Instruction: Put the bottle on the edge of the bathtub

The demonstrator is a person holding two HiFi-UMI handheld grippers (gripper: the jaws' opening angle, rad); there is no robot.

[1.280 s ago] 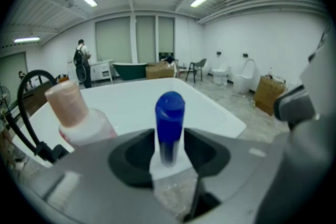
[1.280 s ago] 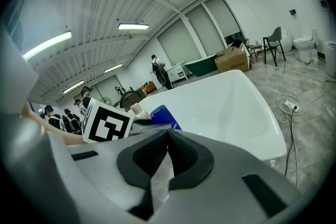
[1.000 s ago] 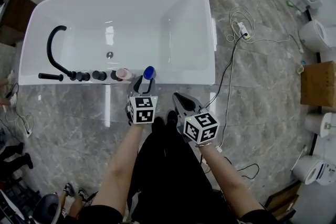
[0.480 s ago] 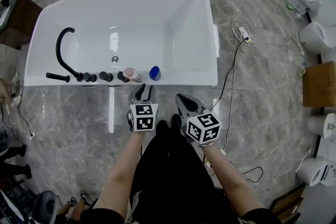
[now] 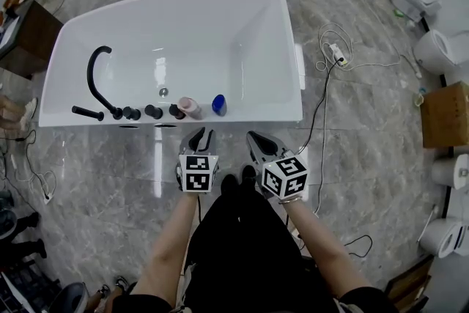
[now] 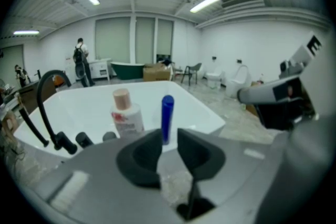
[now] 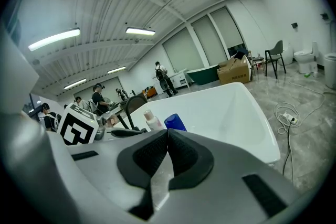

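Observation:
A blue bottle (image 5: 218, 105) stands upright on the near rim of the white bathtub (image 5: 278, 48), just right of a white bottle with a pink cap (image 5: 190, 107). My left gripper (image 5: 202, 137) hangs over the floor a little short of the rim, apart from both bottles. In the left gripper view its jaws are closing, a narrow gap remains and nothing is between them (image 6: 169, 144); the blue bottle (image 6: 167, 117) and the pink-capped bottle (image 6: 126, 115) stand beyond the fingertips. My right gripper (image 5: 256, 141) is beside it, shut and empty (image 7: 168, 136).
A black curved faucet (image 5: 99, 77) and black knobs (image 5: 139, 113) line the near rim on the left. White cables and a power strip (image 5: 335, 48) lie on the marble floor to the right. Toilets (image 5: 440, 48) and a cardboard box (image 5: 445, 113) stand at the far right.
A second ago my left gripper was at the rim, its wide jaws by the blue bottle. It has drawn back towards me and its jaws have narrowed; the bottle stays on the rim.

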